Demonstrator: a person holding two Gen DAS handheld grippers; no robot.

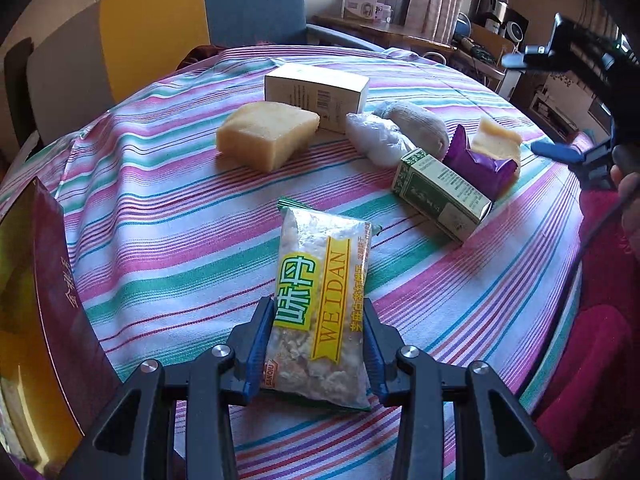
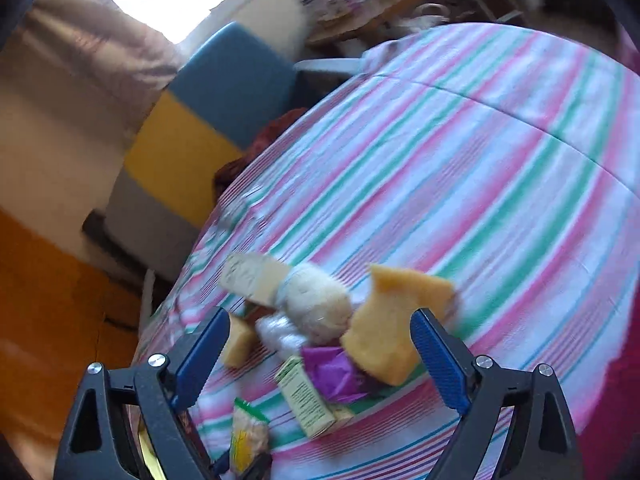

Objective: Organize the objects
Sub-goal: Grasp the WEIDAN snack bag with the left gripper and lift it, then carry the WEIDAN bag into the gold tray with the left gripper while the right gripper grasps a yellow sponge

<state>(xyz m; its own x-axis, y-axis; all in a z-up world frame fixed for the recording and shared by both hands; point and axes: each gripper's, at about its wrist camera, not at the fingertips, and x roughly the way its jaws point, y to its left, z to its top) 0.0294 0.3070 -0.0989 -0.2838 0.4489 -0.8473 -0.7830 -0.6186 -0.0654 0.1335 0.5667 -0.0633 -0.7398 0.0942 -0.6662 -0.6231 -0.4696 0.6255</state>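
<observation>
My left gripper (image 1: 316,308) is shut on a clear snack packet (image 1: 324,300) with a yellow and green label, gripped by its long sides. Beyond it on the striped tablecloth (image 1: 168,208) lie a big yellow sponge (image 1: 266,134), a white box (image 1: 320,92), a crumpled plastic bag (image 1: 376,140), a beige rolled sock (image 1: 420,124), a purple packet (image 1: 480,164), a smaller sponge (image 1: 496,140) and a green box (image 1: 440,192). The blurred right wrist view shows my right gripper (image 2: 320,320) open above this pile. The smaller sponge (image 2: 392,320) lies by its right finger, and the pads press on nothing.
A maroon and gold box (image 1: 60,300) stands at the near left. A chair (image 1: 168,32) with blue, yellow and grey panels is behind the table. Red fabric (image 1: 600,340) borders the table's right edge. A person's hand (image 1: 628,200) shows at the far right.
</observation>
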